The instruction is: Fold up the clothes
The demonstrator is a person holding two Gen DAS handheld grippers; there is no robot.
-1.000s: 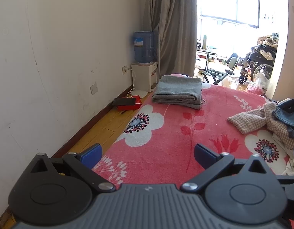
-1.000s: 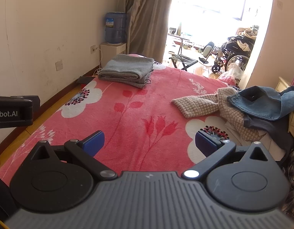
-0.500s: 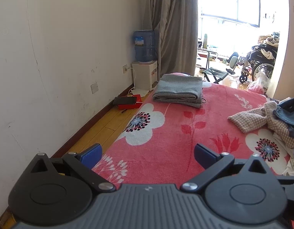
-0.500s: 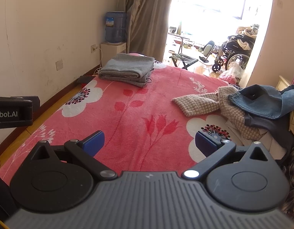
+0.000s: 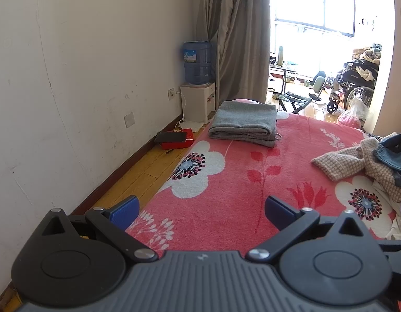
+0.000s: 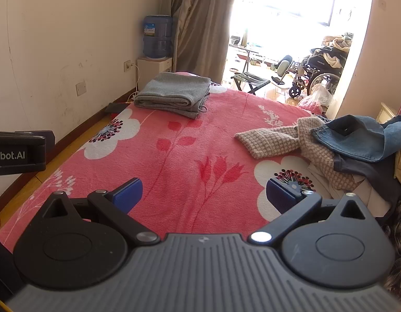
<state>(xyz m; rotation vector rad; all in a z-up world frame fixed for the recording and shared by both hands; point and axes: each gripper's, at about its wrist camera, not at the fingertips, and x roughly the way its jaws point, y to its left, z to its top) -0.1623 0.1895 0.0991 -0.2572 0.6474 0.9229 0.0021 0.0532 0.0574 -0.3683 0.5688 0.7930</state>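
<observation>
Both grippers are held above the near part of a pink flowered blanket (image 6: 179, 156), and each has its blue fingers spread wide with nothing between them: the left gripper (image 5: 201, 212) near the left edge of the bed, the right gripper (image 6: 204, 195) more to the middle. A folded grey garment (image 6: 174, 95) lies at the far left. The unfolded clothes, a checked garment (image 6: 286, 140) under blue jeans (image 6: 356, 137), are piled at the right.

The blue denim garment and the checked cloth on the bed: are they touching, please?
Touching. The right wrist view shows the blue denim garment lying on top of the checked cloth, overlapping it.
</observation>
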